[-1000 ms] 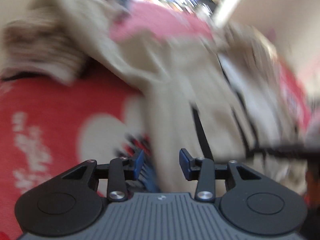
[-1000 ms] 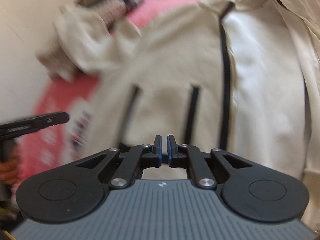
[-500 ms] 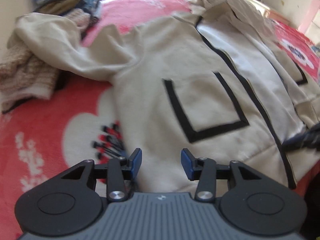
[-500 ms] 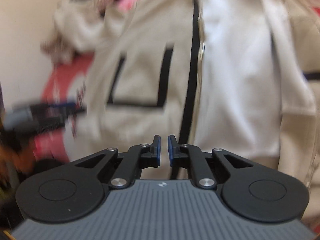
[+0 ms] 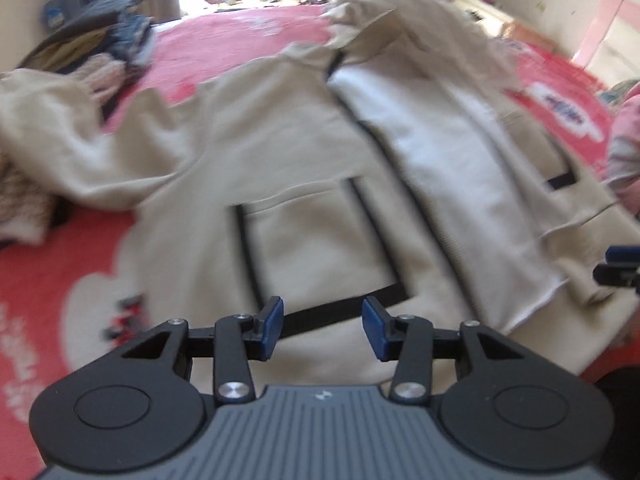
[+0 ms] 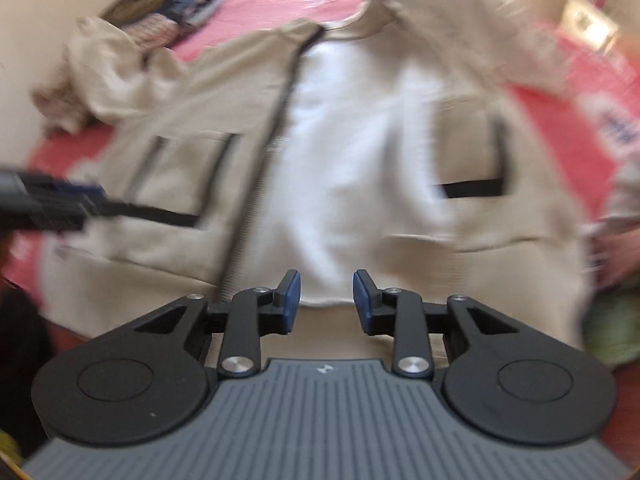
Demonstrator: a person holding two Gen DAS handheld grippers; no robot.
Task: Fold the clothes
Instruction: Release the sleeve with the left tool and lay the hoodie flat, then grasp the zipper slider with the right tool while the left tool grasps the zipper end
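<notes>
Left gripper (image 5: 322, 329): we're spread wide, gripping nothing.
Right gripper (image 6: 326, 299): released too, over the jacket (image 6: 352, 152) hem.
Risk: we judge one layer pinched, lining bunches.

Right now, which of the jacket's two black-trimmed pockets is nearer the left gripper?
The pocket on the closed front panel, just ahead of the left gripper. The other pocket sits on the flipped-open panel beyond the white lining.

The jacket (image 6: 352, 152) is smeared by motion in both views. Its left sleeve (image 5: 60, 152) is cut by the frame edge. The far clothes pile (image 5: 104, 44) is blurred. The bed (image 5: 48, 280) is partly hidden by the jacket.
</notes>
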